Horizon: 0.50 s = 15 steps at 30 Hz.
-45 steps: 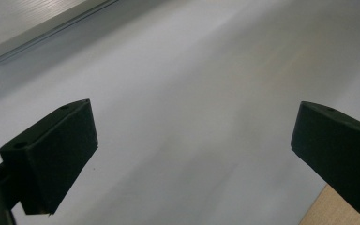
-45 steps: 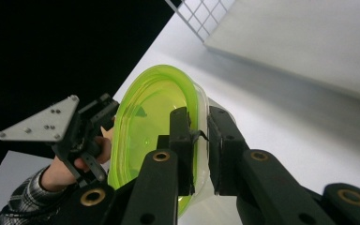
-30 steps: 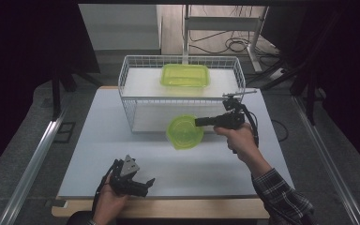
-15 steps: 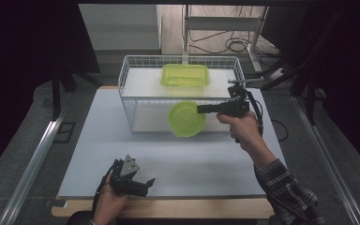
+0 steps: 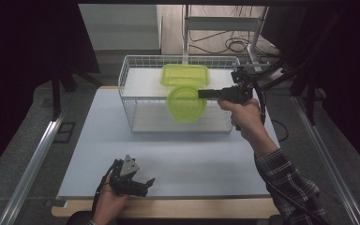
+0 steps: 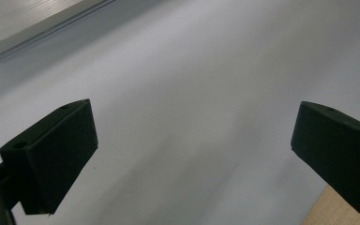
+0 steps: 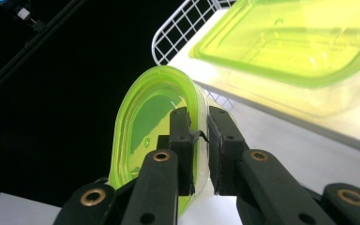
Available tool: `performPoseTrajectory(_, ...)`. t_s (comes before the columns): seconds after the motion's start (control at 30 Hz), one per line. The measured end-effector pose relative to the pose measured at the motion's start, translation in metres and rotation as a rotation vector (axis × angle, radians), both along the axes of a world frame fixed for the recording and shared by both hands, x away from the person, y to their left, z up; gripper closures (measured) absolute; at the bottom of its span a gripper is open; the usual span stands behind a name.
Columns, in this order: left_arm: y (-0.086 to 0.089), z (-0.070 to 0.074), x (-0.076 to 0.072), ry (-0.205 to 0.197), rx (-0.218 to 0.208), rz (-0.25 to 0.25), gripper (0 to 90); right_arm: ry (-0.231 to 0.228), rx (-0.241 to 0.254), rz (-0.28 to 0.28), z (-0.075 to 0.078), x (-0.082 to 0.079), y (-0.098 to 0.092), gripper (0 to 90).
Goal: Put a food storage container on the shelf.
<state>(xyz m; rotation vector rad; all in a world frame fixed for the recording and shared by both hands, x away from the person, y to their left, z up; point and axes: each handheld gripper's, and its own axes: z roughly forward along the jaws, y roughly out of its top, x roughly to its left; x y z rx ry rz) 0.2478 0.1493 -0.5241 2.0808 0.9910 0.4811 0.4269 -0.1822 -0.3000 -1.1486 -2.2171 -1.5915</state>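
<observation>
Green and round, the container (image 5: 186, 103) hangs off the left tip of my right claw (image 5: 201, 93), its rim pinched tight between the nearly closed jaws, lifted over the near edge of the wire basket (image 5: 132, 75) just short of the rectangular green container (image 5: 185, 75), while my left claw (image 5: 148, 183) rests wide open and empty at the near table (image 5: 93, 131) edge.

White wire basket (image 5: 127, 101) at far centre of pale worktop (image 5: 192, 159) — open top, white liner inside. Rectangular green-lidded container (image 5: 185, 75) lying flat in basket, toward rear wall. Wooden edge strip (image 5: 168, 208) along near side of worktop. Metal rail (image 5: 33, 161) on floor at left — cables (image 5: 236, 45) beyond far end.
</observation>
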Motion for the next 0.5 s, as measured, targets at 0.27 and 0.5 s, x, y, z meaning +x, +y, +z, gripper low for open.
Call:
performPoseTrajectory(0.27, 0.002, 0.001, 0.000, 0.002, -0.018, 0.003, 0.4, -0.018, 0.012, -0.040, 0.014, 0.008, 0.000, 80.7)
performPoseTrajectory(0.5, 0.002, 0.001, 0.000, 0.007, -0.022, 0.002, 0.4, -0.043, 0.023, -0.078, 0.029, 0.016, 0.001, 80.8)
